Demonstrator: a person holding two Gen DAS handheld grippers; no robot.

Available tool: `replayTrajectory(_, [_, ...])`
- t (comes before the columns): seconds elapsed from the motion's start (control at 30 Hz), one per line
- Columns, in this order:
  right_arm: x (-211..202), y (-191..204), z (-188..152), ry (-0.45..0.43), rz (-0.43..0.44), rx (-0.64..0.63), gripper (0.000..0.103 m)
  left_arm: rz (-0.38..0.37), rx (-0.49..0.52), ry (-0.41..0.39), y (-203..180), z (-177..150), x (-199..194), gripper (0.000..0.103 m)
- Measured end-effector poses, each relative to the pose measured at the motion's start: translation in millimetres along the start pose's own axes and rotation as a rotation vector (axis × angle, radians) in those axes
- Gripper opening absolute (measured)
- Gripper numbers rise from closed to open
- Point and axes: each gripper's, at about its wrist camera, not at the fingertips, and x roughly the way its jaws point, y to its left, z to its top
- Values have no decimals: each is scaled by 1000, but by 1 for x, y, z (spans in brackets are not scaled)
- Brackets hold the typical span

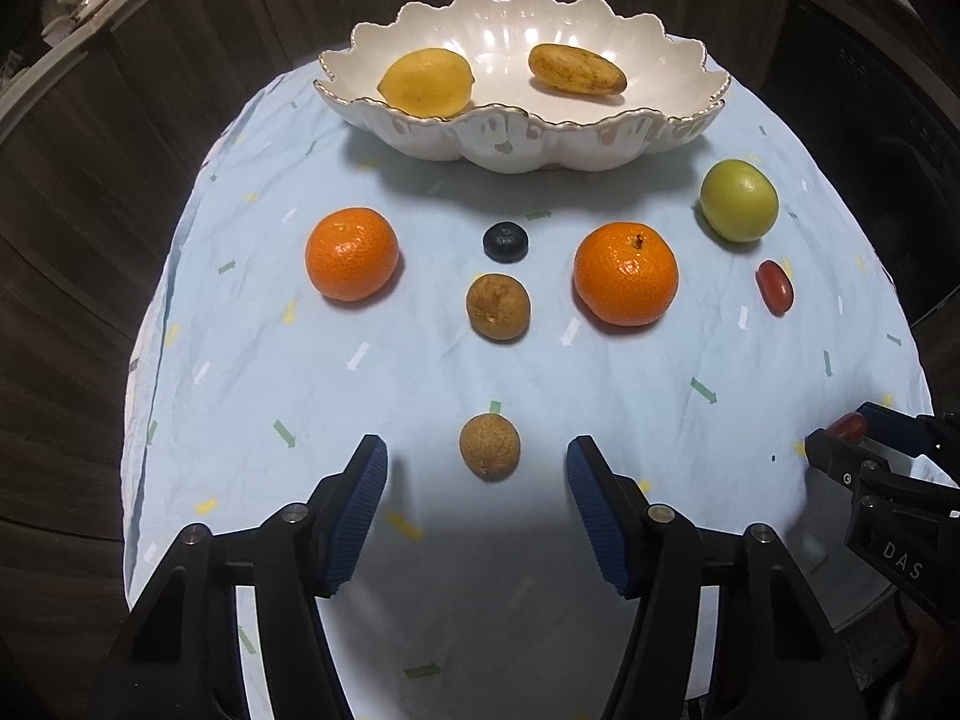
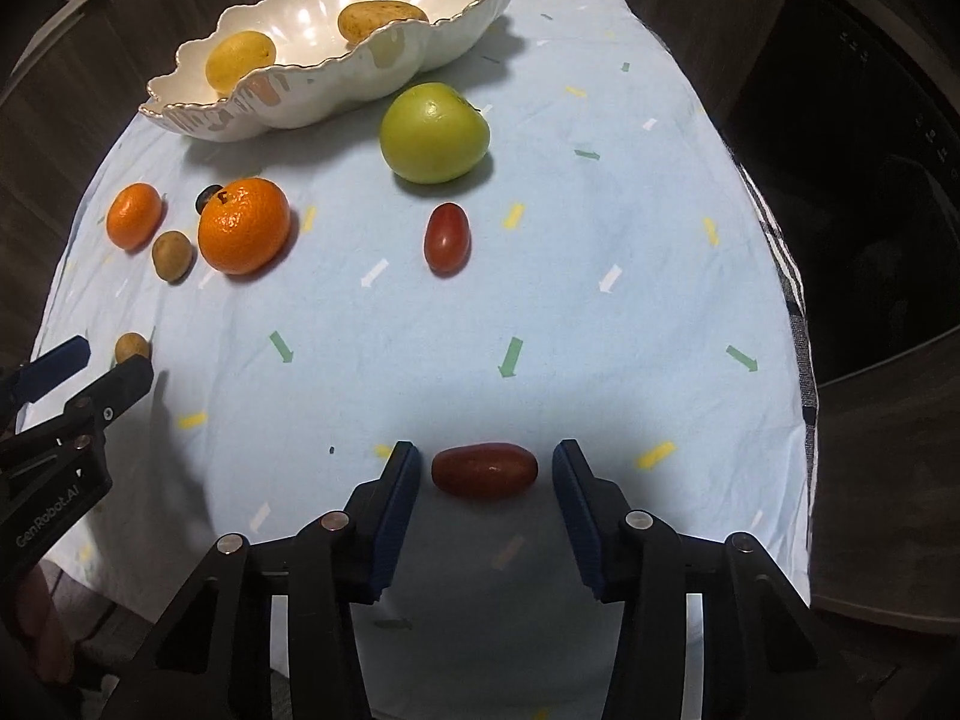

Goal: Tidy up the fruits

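My left gripper (image 1: 477, 459) is open, its jaws on either side of a brown longan (image 1: 489, 446) on the cloth, not touching it. My right gripper (image 2: 485, 468) is open around a red grape tomato (image 2: 485, 470), apart from it. A white scalloped bowl (image 1: 522, 144) at the back holds a lemon (image 1: 427, 82) and a yellow-brown fruit (image 1: 577, 69). On the cloth lie two mandarins (image 1: 351, 253) (image 1: 626, 273), a blueberry (image 1: 506, 241), a second longan (image 1: 498, 306), a green apple (image 1: 739, 200) and a second tomato (image 1: 774, 286).
A light blue patterned cloth (image 1: 420, 540) covers a small round table with dark wood flooring around it. A dark appliance (image 2: 870, 180) stands to the right. The table edge is close on all sides.
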Motion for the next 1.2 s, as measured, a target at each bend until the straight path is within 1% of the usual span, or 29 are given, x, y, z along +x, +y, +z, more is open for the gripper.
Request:
replayTrajectory(0.03, [0,0,0,-1,0,-2,43,0,0,0,0,0,0,61])
replayTrajectory(0.1, [0,2,-1,-3,2,-11,34,-1,-2,1,0,0,0,60])
replayTrajectory(0.3, [-1,4,-2,-5,9,-24,33,-9,-8,8,2,0,2,57])
replayTrajectory(0.43, [-5,9,0,-23,4,-43,33,-16,-19,9,5,0,2,56])
replayTrajectory(0.6, [-13,21,4,-57,-3,-75,33,-41,-55,12,14,1,4,51])
replayTrajectory(0.7, [-14,21,6,-64,1,-76,33,-47,-56,22,13,1,8,48])
replayTrajectory(0.77, [-14,22,5,-64,7,-70,33,-48,-50,29,11,1,10,43])
replayTrajectory(0.83, [-14,22,5,-62,13,-68,33,-46,-44,33,9,1,12,41])
replayTrajectory(1.03, [-11,20,8,-59,30,-58,33,-49,-19,31,3,4,15,22])
replayTrajectory(1.2, [-9,18,9,-57,36,-49,33,-55,-10,23,1,6,14,22])
